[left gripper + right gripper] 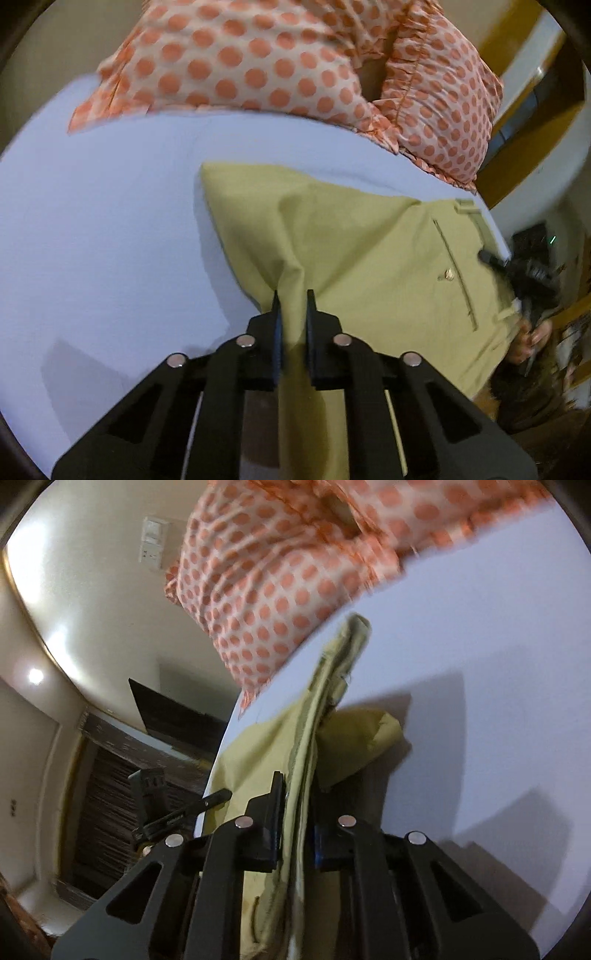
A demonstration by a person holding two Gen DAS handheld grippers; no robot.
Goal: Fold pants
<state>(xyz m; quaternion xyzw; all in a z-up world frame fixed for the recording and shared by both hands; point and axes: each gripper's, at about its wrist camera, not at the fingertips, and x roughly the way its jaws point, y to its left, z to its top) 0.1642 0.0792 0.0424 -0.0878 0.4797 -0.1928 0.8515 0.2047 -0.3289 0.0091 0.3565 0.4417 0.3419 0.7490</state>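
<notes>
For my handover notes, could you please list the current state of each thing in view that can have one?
Left gripper: shut on a pinched ridge of the yellow-green cotton pants.
Right gripper: shut on a bunched edge of the pants.
Yellow-green cotton pants: partly folded, lifted at both grips, the rest lying on the white bed sheet.
Orange polka-dot pillow: lying on the sheet beyond the pants.

Orange polka-dot pillows (258, 62) lie on a white bedsheet (92, 221).
</notes>
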